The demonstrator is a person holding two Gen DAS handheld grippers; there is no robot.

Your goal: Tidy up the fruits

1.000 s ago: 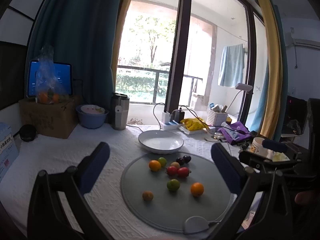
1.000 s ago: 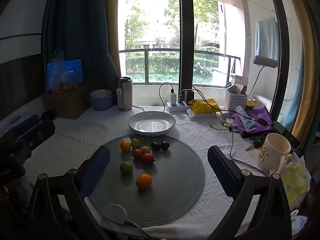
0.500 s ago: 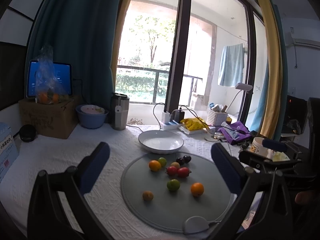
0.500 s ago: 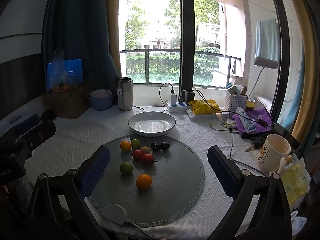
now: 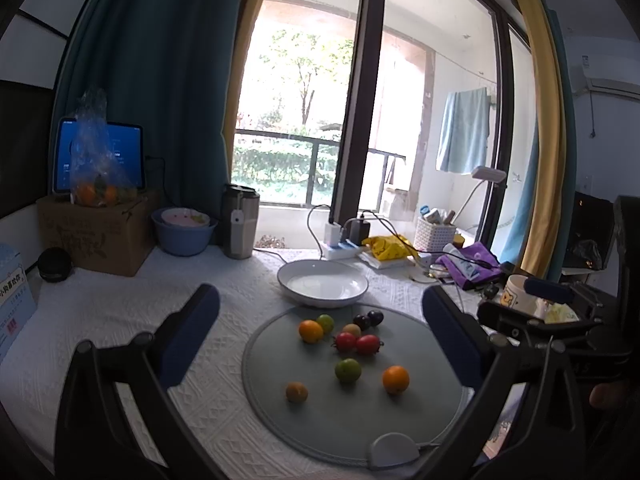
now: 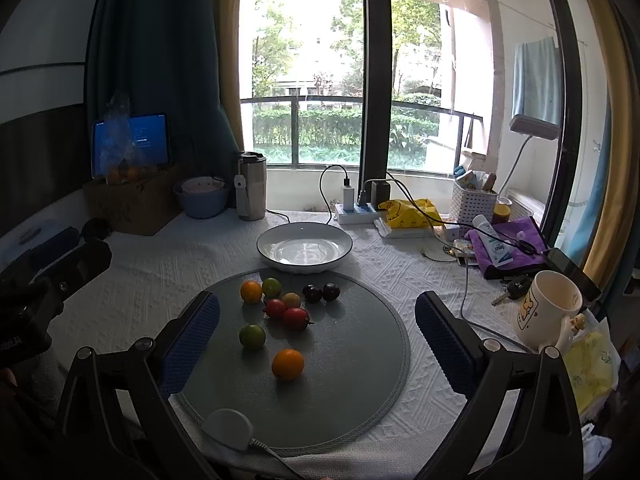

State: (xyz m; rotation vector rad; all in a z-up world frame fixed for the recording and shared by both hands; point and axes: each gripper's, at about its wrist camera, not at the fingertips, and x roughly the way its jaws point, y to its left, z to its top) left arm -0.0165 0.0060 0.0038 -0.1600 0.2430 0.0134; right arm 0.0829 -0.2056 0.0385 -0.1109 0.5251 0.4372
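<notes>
Both jaws spread wide, left gripper (image 5: pixel 320 336) and right gripper (image 6: pixel 318 330) holding nothing, above fruit-strewn round mat (image 6: pixel 360 360).

We see small fruits loose on a round grey mat (image 6: pixel 360 360), two oranges (image 6: pixel 288 364), two green ones (image 6: pixel 252 336), two red tomatoes (image 6: pixel 296 318) touching, two dark plums (image 6: pixel 322 292) side by side, an empty white bowl (image 6: pixel 305 251) just beyond the mat.

Bright daylight through tall window (image 6: pixel 352 92) at 12 o'clock, dark teal curtain (image 6: pixel 160 80) at 10, yellow curtain (image 5: pixel 540 152) at 2, white-clothed table (image 6: pixel 160 264) below.
</notes>
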